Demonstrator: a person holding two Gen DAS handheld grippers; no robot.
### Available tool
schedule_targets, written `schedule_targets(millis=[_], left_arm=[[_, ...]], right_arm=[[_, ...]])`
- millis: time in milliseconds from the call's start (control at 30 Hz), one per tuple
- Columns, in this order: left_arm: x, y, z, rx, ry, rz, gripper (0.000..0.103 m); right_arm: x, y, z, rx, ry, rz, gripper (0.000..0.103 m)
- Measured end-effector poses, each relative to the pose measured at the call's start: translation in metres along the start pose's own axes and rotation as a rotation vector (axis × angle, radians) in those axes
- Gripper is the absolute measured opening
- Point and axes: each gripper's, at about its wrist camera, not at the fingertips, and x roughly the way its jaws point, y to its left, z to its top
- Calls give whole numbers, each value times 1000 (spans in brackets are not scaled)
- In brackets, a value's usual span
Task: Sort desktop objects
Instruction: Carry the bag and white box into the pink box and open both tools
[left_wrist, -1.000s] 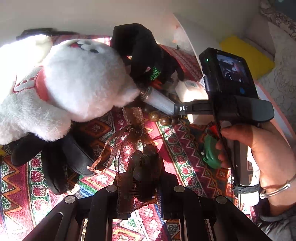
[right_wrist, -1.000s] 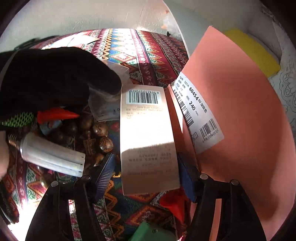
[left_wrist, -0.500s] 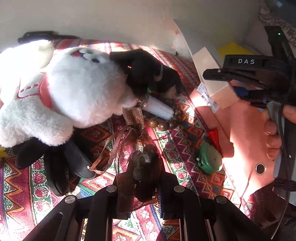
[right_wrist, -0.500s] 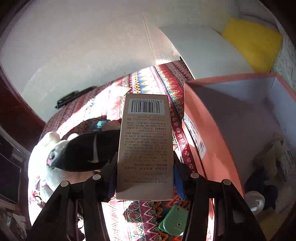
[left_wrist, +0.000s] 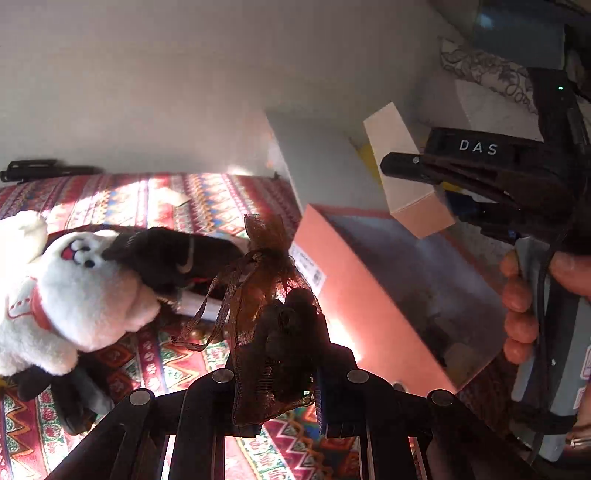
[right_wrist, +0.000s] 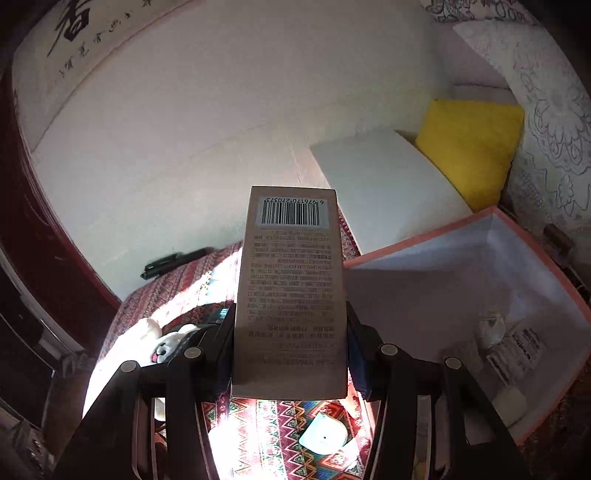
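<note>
Above the pink box (right_wrist: 461, 236) rim, right tool (right_wrist: 290, 347) clamping carton (right_wrist: 291, 280), left tool (left_wrist: 277, 373) pinching mesh pouch (left_wrist: 271, 295)

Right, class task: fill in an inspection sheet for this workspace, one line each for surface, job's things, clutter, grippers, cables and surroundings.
Surface: patterned cloth, sunlit.
Job's things: mesh pouch and barcoded carton, both held; pink box open, small items inside.
Clutter: white plush toy, black glove, green case, black pen.
Grippers: left gripper shut on pouch; right gripper shut on carton.
Cables: nothing seen.
Surroundings: white wall, yellow cushion.
</note>
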Motion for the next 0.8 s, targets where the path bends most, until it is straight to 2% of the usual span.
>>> schedule_targets(millis=[267, 500, 700, 733, 767, 800], left_arm=[[39, -95, 32, 103, 20, -105, 14], [100, -161, 34, 167, 96, -159, 14], [148, -194, 30, 189, 172, -181, 16], [153, -195, 31, 183, 178, -181, 29], [156, -195, 32, 175, 181, -177, 58], [160, -196, 33, 166, 184, -173, 74]], right_arm=[[-24, -85, 21, 130, -44, -57, 54], [-21, -163, 16, 236, -14, -112, 54], [-14, -218, 14, 290, 34, -161, 54], [-11, -223, 14, 291, 49, -168, 54], [-8, -227, 12, 297, 59, -179, 55], [-5, -232, 11, 303, 69, -190, 55]])
